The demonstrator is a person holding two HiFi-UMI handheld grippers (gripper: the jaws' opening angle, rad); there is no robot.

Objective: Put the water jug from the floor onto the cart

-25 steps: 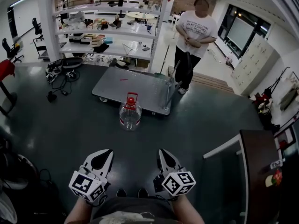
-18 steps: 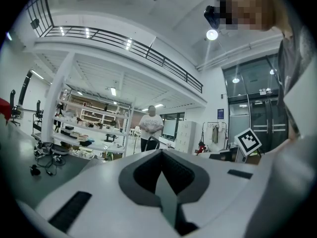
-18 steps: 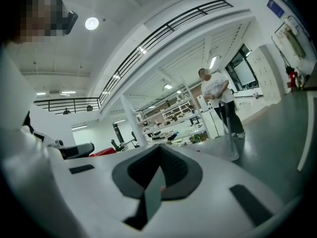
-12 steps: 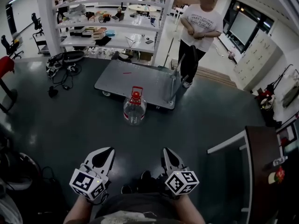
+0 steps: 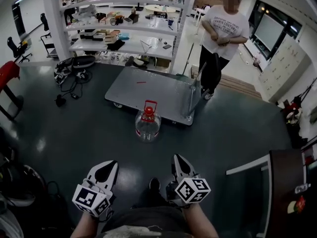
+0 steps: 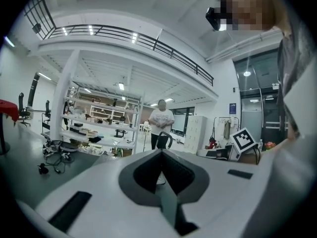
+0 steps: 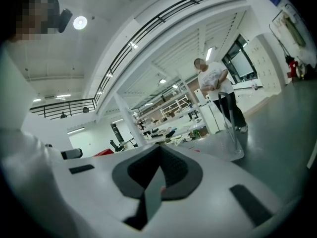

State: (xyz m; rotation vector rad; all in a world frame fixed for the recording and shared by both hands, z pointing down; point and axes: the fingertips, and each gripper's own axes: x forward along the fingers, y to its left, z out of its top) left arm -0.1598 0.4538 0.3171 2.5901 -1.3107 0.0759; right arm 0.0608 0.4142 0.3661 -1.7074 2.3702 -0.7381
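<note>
Moved: since a second ago the water jug [image 5: 147, 125] and cart [image 5: 132, 89] have slid rightward in my head view, and both grippers sit lower.
Jug: clear body, red cap and handle, upright on the dark floor, just beside the cart's near edge. I cannot tell how full it is.
Cart: grey deck carrying only a small red mark, handle at its right end.
Left gripper [image 5: 109, 165]: clenched on nothing, near me.
Right gripper [image 5: 178, 160]: likewise clenched, empty.
Far: a person [image 5: 222, 38] stands behind the handle.
</note>
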